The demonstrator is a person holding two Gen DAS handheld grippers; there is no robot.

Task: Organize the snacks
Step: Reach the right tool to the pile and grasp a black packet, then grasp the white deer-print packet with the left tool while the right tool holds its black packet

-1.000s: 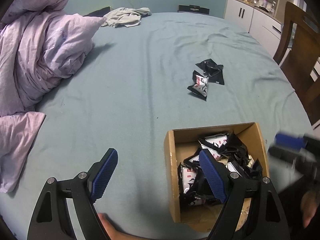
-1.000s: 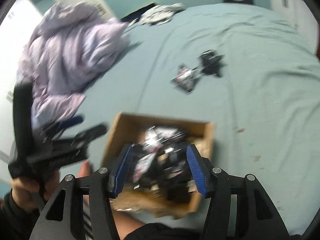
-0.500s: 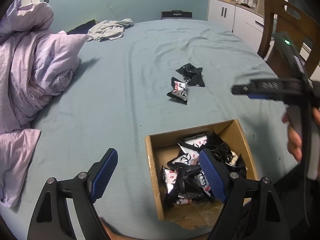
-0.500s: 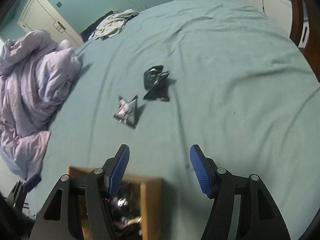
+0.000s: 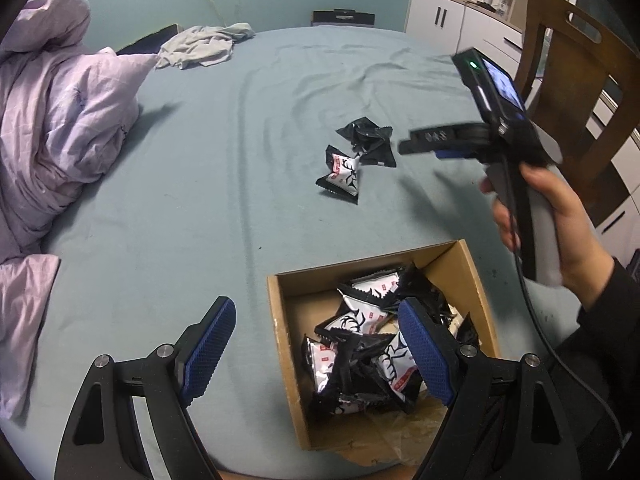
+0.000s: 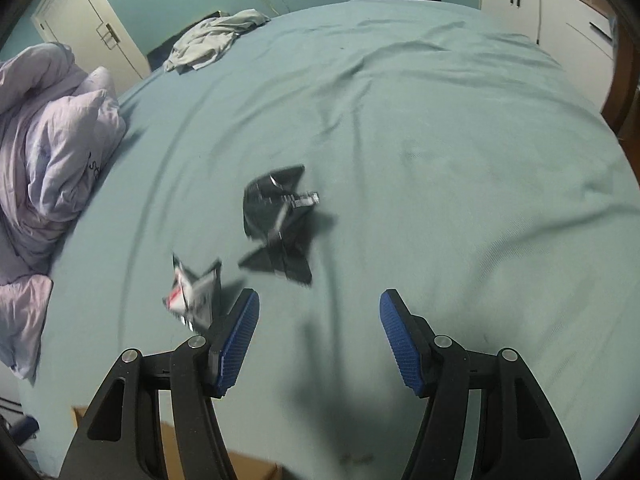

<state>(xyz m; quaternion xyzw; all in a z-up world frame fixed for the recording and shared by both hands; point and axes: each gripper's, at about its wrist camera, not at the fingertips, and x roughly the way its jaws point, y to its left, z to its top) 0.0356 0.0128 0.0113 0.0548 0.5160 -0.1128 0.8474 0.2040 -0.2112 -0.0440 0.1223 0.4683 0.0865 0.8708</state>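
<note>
I count two snack packets on the bed: one white-faced (image 5: 340,174), one black (image 5: 370,142), touching. Many more fill the cardboard box (image 5: 282,344). My left gripper (image 5: 320,344) and right gripper (image 6: 318,332) both have fingers apart, empty.

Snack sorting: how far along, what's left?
Mostly done: the brown cardboard box already holds a heap of black-and-white snack packets. In hand: nothing; the right gripper, jaws open and empty, is over the teal bedsheet near the leftovers, while the left gripper hangs open by the box. Left: the white-faced packet and crumpled black packets on the sheet.
</note>
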